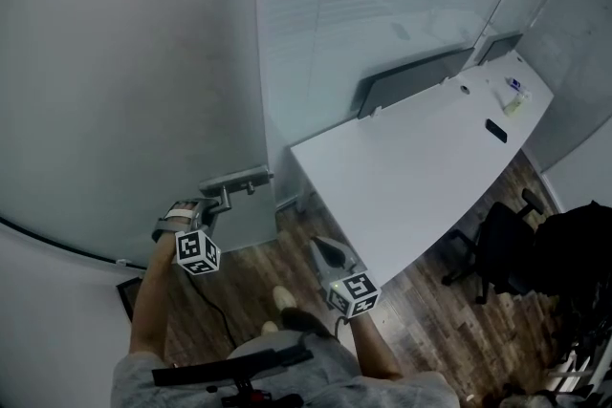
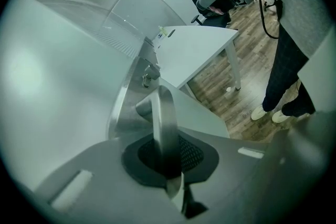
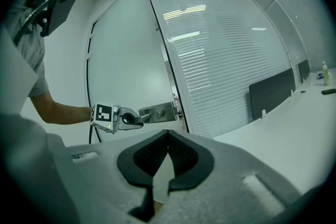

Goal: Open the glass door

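The frosted glass door (image 1: pixel 124 81) fills the left of the head view, and its metal lever handle (image 1: pixel 236 179) sticks out at the door's right edge. My left gripper (image 1: pixel 215 203) is shut on that lever. In the left gripper view the steel lever (image 2: pixel 164 113) runs upright between the dark pads, out from its mounting plate (image 2: pixel 128 97). My right gripper (image 1: pixel 321 249) hangs free to the right of the door, below the desk edge, shut with nothing in it. In the right gripper view its pads (image 3: pixel 181 157) meet at the tip, and the left gripper (image 3: pixel 125 119) shows on the handle plate (image 3: pixel 157 112).
A glass wall with blinds (image 1: pixel 363 5) stands right of the door. A long white desk (image 1: pixel 411 167) with a dark partition panel (image 1: pixel 411 81) runs along it. A black office chair (image 1: pixel 502 248) stands on the wood floor (image 1: pixel 421 301). The person's shoe (image 1: pixel 282 299) is below.
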Motion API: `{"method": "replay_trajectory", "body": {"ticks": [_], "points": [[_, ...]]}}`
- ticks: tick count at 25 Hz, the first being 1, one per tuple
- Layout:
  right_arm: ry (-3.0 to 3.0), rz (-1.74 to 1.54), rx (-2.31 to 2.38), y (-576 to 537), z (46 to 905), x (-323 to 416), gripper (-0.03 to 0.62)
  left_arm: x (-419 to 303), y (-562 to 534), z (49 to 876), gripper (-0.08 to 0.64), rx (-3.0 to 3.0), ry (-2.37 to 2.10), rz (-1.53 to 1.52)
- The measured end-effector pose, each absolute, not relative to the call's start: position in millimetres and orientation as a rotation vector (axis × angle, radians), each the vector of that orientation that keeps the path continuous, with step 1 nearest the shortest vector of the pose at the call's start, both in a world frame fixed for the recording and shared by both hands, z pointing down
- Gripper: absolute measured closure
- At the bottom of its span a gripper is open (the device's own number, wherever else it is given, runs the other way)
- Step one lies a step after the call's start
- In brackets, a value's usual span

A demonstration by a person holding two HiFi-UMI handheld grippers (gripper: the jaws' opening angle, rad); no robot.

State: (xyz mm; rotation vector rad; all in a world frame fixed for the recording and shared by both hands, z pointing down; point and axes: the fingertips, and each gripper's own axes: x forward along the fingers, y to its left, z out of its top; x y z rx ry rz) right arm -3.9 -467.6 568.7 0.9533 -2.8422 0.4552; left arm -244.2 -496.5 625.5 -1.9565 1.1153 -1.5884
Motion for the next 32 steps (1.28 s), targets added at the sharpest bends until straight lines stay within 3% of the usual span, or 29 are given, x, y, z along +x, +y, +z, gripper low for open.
{"method": "replay_trajectory", "body": {"ticks": [32], "points": [[-2.773,0.411,1.296,-329.3,557.5,47.9,0.591,-188.1,-386.2,631.9,0.555,-2.037,0.876,-1.494]]}}
